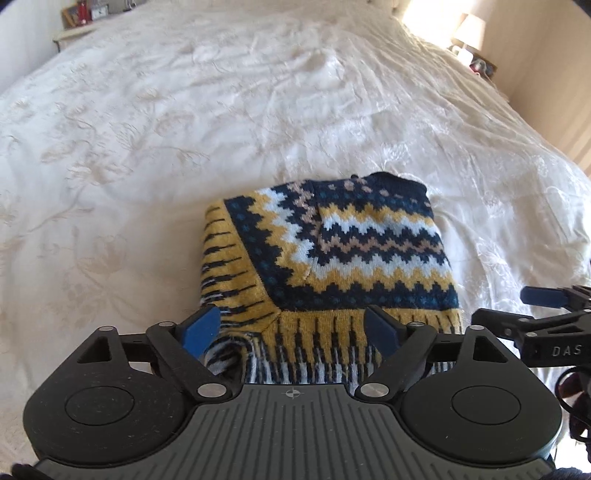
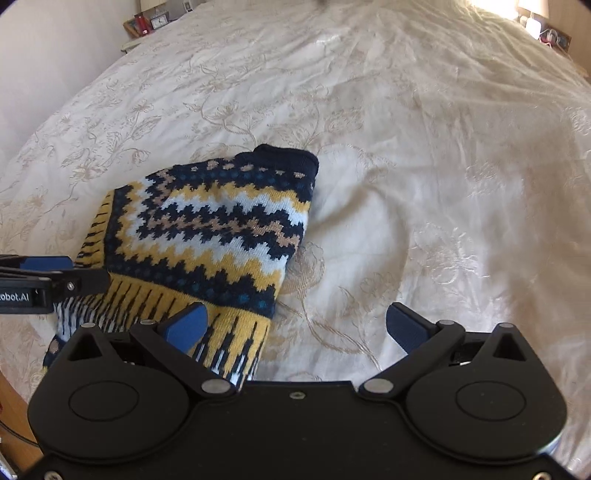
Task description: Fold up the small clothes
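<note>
A small knitted sweater (image 1: 332, 251) in navy, yellow and pale blue zigzags lies folded into a compact rectangle on the bed. Its striped hem faces me. My left gripper (image 1: 291, 328) hovers open over that near hem, the blue pads spread wide with knit below them and nothing pinched. In the right wrist view the sweater (image 2: 214, 229) lies left of centre. My right gripper (image 2: 295, 326) is open at its right near corner, one pad above the hem, the other above bare bedspread. Each view catches a blue finger (image 1: 543, 297) (image 2: 48, 263) of the other gripper at its edge.
A cream embroidered bedspread (image 1: 221, 129) covers the whole bed, wrinkled, stretching far beyond the sweater. A nightstand with a clock and a red item (image 1: 83, 14) stands at the far left. A lit lamp (image 1: 469, 29) stands at the far right. Wooden edge (image 2: 11, 406) near left.
</note>
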